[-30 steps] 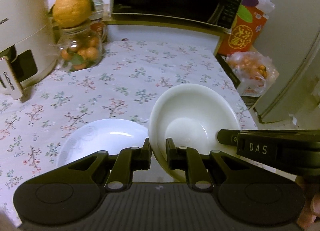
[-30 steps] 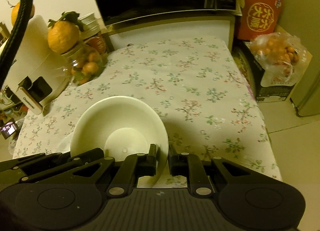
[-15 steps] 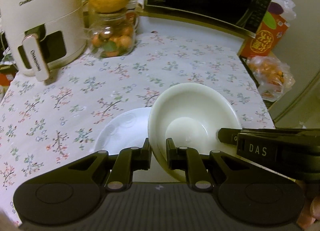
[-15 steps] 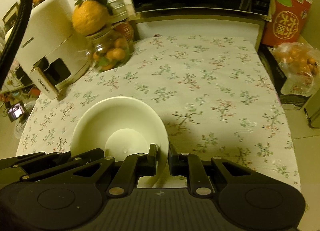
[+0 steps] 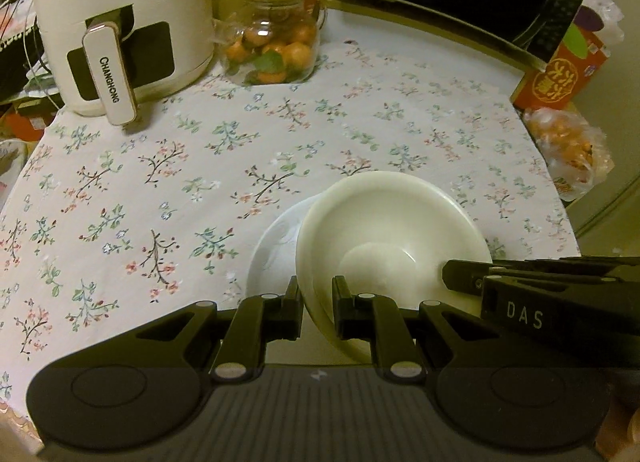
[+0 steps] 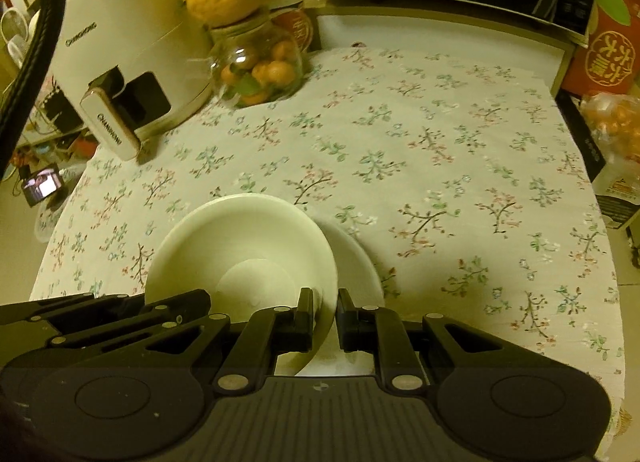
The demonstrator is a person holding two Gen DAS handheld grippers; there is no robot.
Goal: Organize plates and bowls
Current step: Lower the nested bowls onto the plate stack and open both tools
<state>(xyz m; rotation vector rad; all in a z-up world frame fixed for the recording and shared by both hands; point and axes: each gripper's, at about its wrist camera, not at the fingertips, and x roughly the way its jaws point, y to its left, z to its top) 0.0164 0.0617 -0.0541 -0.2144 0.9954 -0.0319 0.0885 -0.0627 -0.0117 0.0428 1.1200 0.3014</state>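
Jaws of the left gripper [image 5: 317,302] clench the cream bowl's [image 5: 394,222] left rim, and jaws of the right gripper [image 6: 324,312] clench its right rim; the bowl is held between them, tilted, overlapping a white plate [image 5: 272,254] lying on the floral tabletop [image 5: 280,134], air fryer [image 5: 120,18] and jar of oranges [image 5: 276,42] beyond

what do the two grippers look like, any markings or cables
Both are matte black, with a ribbed base, two round discs, and linkage arms with silver rivets leading to flat jaws. The right gripper carries white "DAS" lettering on its side. A thick black cable arcs nearby.
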